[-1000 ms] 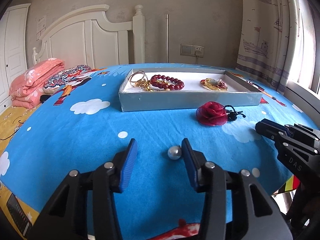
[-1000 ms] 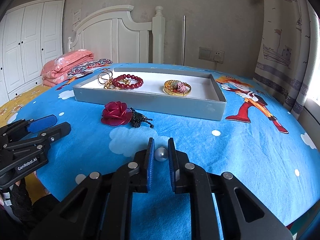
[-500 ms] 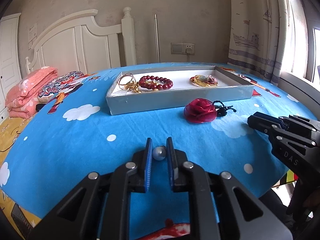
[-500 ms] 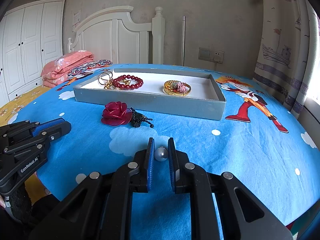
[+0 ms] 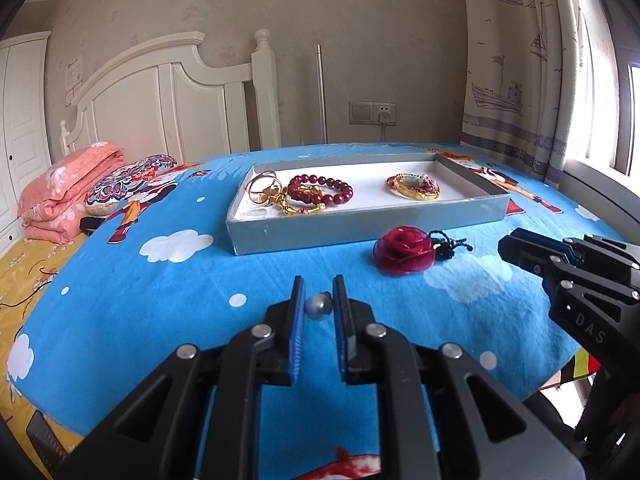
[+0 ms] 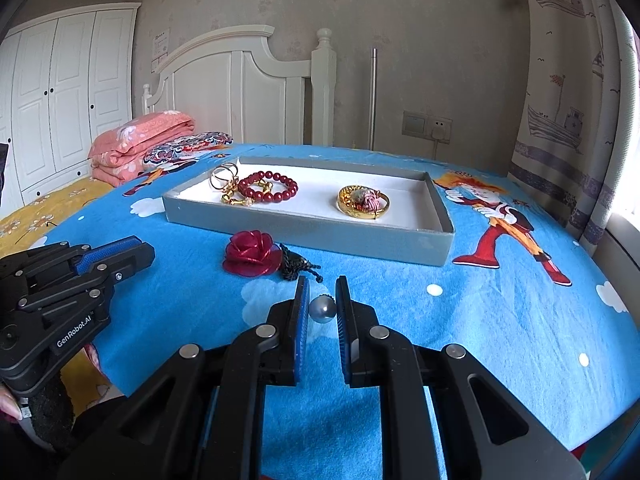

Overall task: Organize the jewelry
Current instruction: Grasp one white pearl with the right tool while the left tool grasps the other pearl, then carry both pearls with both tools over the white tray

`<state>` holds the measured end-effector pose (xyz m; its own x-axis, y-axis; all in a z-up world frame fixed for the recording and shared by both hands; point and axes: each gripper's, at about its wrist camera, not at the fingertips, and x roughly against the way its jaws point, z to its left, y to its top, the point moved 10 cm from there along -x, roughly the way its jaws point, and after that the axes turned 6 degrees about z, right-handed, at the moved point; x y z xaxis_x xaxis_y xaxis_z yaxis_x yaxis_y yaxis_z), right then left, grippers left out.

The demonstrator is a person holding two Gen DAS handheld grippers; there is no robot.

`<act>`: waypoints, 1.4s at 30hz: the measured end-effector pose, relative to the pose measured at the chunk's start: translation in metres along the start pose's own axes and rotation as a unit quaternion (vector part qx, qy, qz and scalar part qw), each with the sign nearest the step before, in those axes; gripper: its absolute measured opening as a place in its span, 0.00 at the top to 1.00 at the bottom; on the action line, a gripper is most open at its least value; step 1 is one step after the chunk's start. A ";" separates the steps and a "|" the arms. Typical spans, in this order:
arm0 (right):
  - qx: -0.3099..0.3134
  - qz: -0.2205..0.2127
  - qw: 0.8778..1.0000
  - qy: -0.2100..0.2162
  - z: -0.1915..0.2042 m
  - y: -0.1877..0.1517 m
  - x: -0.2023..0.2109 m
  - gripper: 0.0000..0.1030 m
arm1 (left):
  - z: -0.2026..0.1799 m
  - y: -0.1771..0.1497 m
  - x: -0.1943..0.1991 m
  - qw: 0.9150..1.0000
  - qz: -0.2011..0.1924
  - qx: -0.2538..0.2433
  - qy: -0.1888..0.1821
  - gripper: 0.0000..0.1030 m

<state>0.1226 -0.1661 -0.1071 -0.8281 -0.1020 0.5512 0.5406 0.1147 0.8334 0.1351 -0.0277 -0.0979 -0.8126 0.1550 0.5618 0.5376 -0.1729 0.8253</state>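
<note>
One grey tray (image 6: 304, 227), one red bead bracelet (image 6: 269, 186), one fabric rose (image 6: 251, 253), two silver pearls (image 5: 319, 307) (image 6: 323, 309)

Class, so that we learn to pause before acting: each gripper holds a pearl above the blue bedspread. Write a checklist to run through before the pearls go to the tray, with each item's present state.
1. Left gripper shut on left pearl: ok.
2. Right gripper shut on right pearl: ok.
3. Grey tray open on top: ok.
4. Bare white floor between red bead bracelet and gold bangle: ok.
5. Low path to tray free: not ok, rose brooch lies before it.
6. Grip firm enough on round pearls: cannot tell.
</note>
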 end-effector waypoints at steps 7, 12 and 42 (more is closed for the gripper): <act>0.005 -0.012 1.000 0.000 0.002 0.020 -0.002 0.87 | 0.002 0.021 -0.001 1.000 -0.010 0.005 -0.002 0.87; -0.002 -0.006 1.000 0.003 0.000 0.034 -0.010 0.87 | -0.002 0.037 -0.010 1.000 -0.005 0.008 -0.011 0.87; -0.061 0.094 0.994 0.003 -0.037 0.111 -0.129 0.87 | 0.016 0.130 -0.135 0.995 0.089 0.034 0.013 0.87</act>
<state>0.2948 -0.1771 -0.0838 -0.7098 -0.0965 0.6977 0.7002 0.0113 0.7139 0.3180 -0.0557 -0.0654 -0.7083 0.1016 0.6986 0.6869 -0.1288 0.7152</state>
